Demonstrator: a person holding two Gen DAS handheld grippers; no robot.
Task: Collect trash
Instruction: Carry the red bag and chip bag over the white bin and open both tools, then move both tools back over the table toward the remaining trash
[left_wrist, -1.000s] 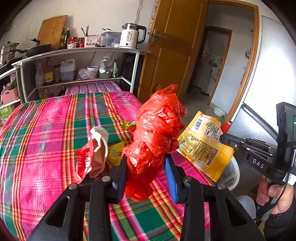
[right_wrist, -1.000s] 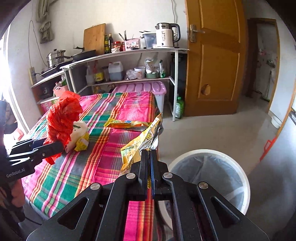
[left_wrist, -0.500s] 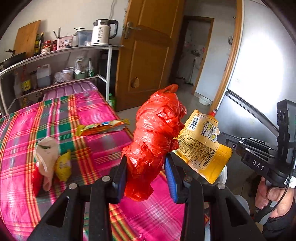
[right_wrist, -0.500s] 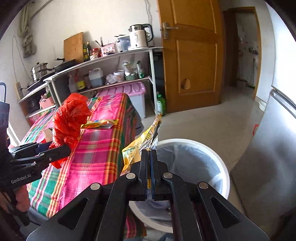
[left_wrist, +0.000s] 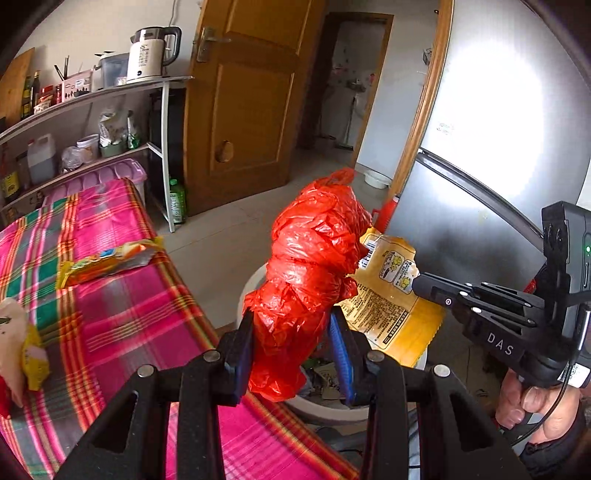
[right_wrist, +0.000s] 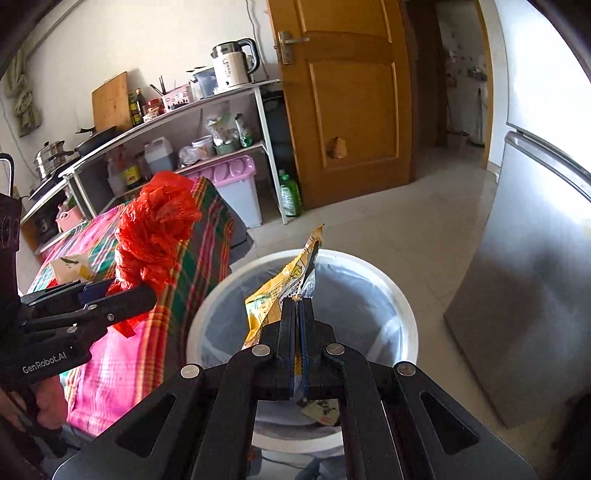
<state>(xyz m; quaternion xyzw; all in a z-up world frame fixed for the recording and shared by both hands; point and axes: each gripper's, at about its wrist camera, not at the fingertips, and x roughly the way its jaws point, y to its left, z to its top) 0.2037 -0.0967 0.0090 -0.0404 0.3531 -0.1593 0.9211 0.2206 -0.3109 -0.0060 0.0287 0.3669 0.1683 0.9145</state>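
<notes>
My left gripper (left_wrist: 293, 325) is shut on a crumpled red plastic bag (left_wrist: 314, 266) and holds it over the table's right edge, beside the white trash bin (left_wrist: 332, 411). In the right wrist view the red bag (right_wrist: 155, 236) hangs left of the bin (right_wrist: 400, 295). My right gripper (right_wrist: 297, 306) is shut on a yellow snack wrapper (right_wrist: 284, 284) and holds it above the bin's opening. That wrapper (left_wrist: 391, 295) and the right gripper (left_wrist: 419, 284) also show in the left wrist view. An orange snack packet (left_wrist: 107, 260) and a white-and-yellow wrapper (left_wrist: 22, 350) lie on the plaid tablecloth (left_wrist: 122, 314).
A grey fridge (right_wrist: 535, 277) stands right of the bin. A wooden door (right_wrist: 347, 103) is behind. A shelf rack (right_wrist: 173, 125) with a kettle and bottles and a pink-lidded box (right_wrist: 232, 177) stand beyond the table. The bin holds some scraps (right_wrist: 319, 410).
Both grippers have swung right, from over the table toward the bin. The yellow wrapper now hangs over the bin opening and the red bag is at the table's edge.
</notes>
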